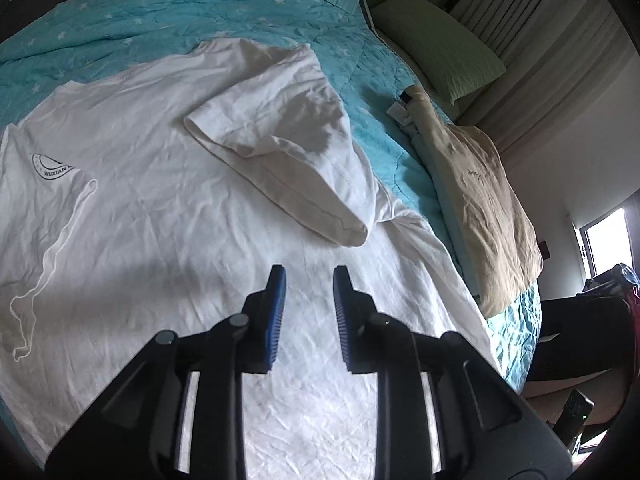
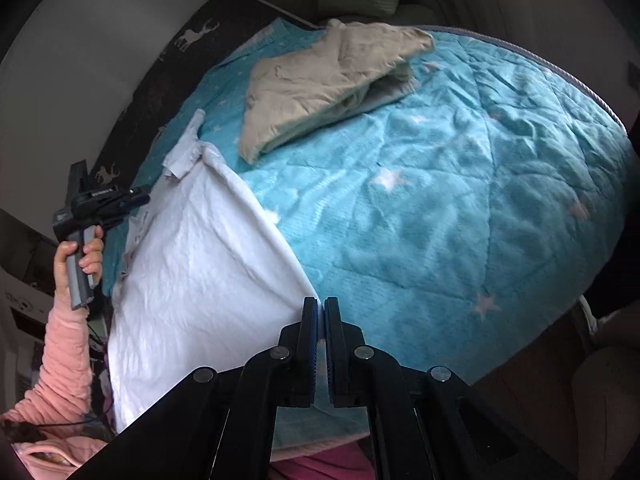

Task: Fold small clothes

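A white T-shirt (image 1: 160, 200) with a small round logo lies spread on the teal star quilt (image 1: 200, 12). One sleeve (image 1: 280, 140) is folded inward over its body. My left gripper (image 1: 309, 280) hovers over the shirt's lower middle, its blue pads apart with nothing between them. In the right wrist view the white T-shirt (image 2: 192, 260) is pulled taut toward my right gripper (image 2: 321, 304), which is shut on a corner of its edge. The left gripper (image 2: 140, 197) shows at the far left, held by a hand (image 2: 80, 256) in a pink sleeve.
A folded beige garment (image 1: 480, 200) (image 2: 320, 80) rests on the quilt (image 2: 440, 220) beside the shirt. A green pillow (image 1: 440, 40) sits at the bed's head by the curtains. A dark deer-print blanket (image 2: 192, 40) lines the far side. The bed's edge drops off at right.
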Demonstrator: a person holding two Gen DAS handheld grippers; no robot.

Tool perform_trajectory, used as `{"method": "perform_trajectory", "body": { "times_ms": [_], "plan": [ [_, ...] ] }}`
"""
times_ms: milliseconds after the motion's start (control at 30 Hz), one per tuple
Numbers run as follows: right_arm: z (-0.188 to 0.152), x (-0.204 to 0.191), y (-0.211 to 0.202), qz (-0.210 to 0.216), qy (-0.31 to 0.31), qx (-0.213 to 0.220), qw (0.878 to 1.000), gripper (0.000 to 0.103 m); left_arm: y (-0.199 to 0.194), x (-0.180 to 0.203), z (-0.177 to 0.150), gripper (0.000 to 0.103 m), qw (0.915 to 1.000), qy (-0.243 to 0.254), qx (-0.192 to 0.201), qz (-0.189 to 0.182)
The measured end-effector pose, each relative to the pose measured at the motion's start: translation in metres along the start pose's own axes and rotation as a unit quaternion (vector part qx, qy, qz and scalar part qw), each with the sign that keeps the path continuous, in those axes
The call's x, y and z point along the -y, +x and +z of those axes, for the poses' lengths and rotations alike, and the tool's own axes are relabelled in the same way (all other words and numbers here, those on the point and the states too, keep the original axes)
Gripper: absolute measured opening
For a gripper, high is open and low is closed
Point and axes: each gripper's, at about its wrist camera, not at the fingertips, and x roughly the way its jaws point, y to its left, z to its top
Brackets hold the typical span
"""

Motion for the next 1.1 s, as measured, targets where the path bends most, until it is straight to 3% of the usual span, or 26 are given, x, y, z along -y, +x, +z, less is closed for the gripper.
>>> {"method": "perform_trajectory", "body": {
  "times_ms": [67,200,333,400,467,600,733,833,900,967,1100],
  "plan": [
    [-0.008,0.009,0.013,-0.039,0.011,-0.016,0.999,0.002,0.003,-0.003,-0.001,0.025,1.0000,-0.005,-0.004,0.002],
    [-0.005,0.026,0.004,-0.020,0.045,0.000,0.999,0.005,-0.007,-0.016,-0.001,0.025,0.9998,-0.017,-0.003,0.006],
    [0.040,-0.003,-0.016,-0.080,-0.018,0.035,0.996,0.007,-0.031,-0.034,0.007,0.032,0.9991,-0.028,0.027,0.016],
    [0.067,-0.039,-0.013,-0.059,-0.066,0.045,0.995,0.008,-0.038,-0.045,0.015,0.039,0.9980,-0.045,0.041,0.020],
    [0.088,-0.081,0.003,-0.012,-0.110,0.038,0.993,0.012,-0.041,-0.051,0.030,0.045,0.9967,-0.058,0.051,0.027],
    [0.127,-0.163,0.073,0.094,-0.150,-0.013,0.984,0.018,-0.027,-0.050,0.074,0.053,0.9949,-0.073,0.058,0.038],
    [0.167,-0.195,0.152,0.130,-0.071,-0.067,0.987,0.019,0.007,-0.041,0.129,0.060,0.9937,-0.076,0.068,0.047],
    [0.187,-0.192,0.190,0.158,0.023,-0.084,0.984,0.023,0.042,-0.035,0.166,0.060,0.9943,-0.086,0.044,0.046],
    [0.195,-0.188,0.199,0.152,0.059,-0.065,0.984,0.033,0.060,-0.030,0.183,0.060,0.9945,-0.090,0.036,0.040],
    [0.201,-0.189,0.202,0.139,0.066,-0.038,0.987,0.057,0.075,-0.026,0.194,0.063,0.9944,-0.098,0.031,0.022],
    [0.206,-0.183,0.216,0.145,0.098,-0.050,0.983,0.060,0.097,-0.023,0.208,0.067,0.9938,-0.110,0.016,-0.007]
  ]
}}
